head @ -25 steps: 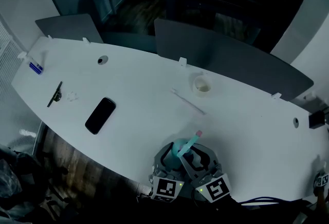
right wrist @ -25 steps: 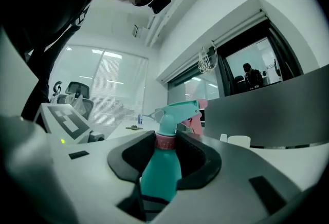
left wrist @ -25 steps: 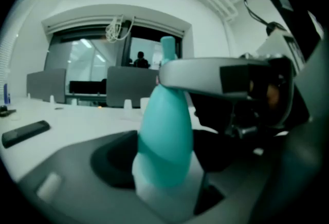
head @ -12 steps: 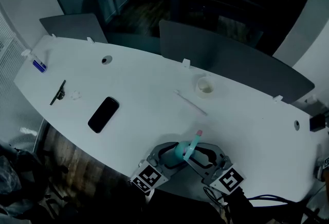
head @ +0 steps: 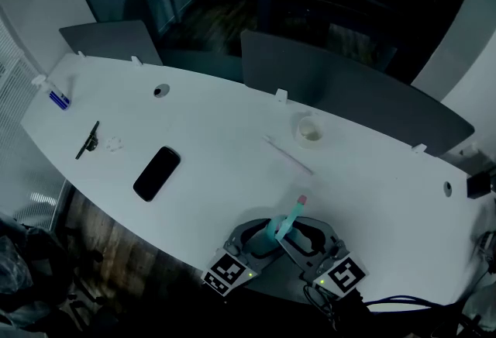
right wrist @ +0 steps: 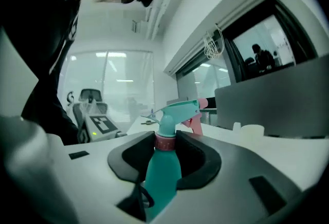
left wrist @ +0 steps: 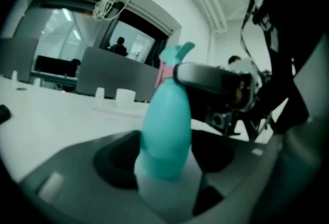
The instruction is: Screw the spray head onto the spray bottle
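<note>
The spray bottle is off the white desk, held between the two tools at the desk's near edge, about 6 o'clock in the head view. It leans so that the spray head points up toward 1 o'clock.

The left gripper comes in from 7 o'clock and clamps the bottle's teal body low down, with the pale base deep between its jaws. Those jaws have just been closing a little further on it, most likely to stop the body turning.

The right gripper comes in from 5 o'clock. Its dark pads sit on either side of the pink collar under the trigger, set narrow and pressing on it. That is the one part of the head that threads — so this grip looks chosen for twisting, not for carrying.

With one tool on the body and one on the collar, each can work against the other. The head already sits straight on the neck, though how far it is screwed down cannot be told.

The black phone at 10 o'clock and the small white cup at 12 o'clock lie well apart from the work, clear of both wrists.
</note>
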Tool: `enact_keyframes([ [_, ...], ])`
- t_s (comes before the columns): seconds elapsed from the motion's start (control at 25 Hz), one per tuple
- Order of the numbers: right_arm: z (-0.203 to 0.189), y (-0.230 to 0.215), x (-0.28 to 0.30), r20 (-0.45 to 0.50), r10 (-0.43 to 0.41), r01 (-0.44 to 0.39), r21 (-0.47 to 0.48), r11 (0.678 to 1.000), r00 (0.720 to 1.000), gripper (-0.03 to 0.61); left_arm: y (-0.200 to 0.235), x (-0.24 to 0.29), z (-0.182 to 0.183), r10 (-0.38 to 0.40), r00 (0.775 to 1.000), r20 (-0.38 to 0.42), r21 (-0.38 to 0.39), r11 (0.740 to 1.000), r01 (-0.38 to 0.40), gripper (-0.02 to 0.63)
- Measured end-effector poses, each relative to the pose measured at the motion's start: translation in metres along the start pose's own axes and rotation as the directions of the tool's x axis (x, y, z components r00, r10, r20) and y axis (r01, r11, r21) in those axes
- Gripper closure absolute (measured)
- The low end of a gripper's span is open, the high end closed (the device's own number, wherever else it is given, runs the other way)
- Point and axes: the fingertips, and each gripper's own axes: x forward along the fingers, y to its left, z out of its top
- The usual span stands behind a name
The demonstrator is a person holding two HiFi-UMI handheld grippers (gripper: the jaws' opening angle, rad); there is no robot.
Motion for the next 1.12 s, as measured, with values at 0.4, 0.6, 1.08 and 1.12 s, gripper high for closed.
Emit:
enact_keyframes([
  [0.4, 0.0, 0.003, 0.0, -0.107, 0.19, -0.206, -0.165, 0.965, 0.976, 0.448, 0.0, 0.0, 0.0, -0.123, 0.99, -0.065, 0.072, 0.989, 0.128, 0.301],
  [0.6, 0.0, 0.005, -0.004, -0.028, 0.062, -0.067, -0.232, 0.97, 0.998, 0.449, -0.001, 0.001, 0.0, -0.063, 0.997, -0.039, 0.071, 0.995, 0.066, 0.301],
  [1.08, 0.012, 0.001, -0.004, -0.023, 0.063, -0.066, -0.169, 0.983, 0.998, 0.449, -0.001, 0.003, 0.0, -0.037, 0.999, -0.031, 0.064, 0.997, 0.039, 0.301],
  [1.12, 0.01, 0.002, -0.004, -0.026, 0.06, -0.063, -0.179, 0.982, 0.998, 0.449, -0.001, 0.003, 0.001, -0.034, 0.999, -0.025, 0.056, 0.998, 0.035, 0.301],
])
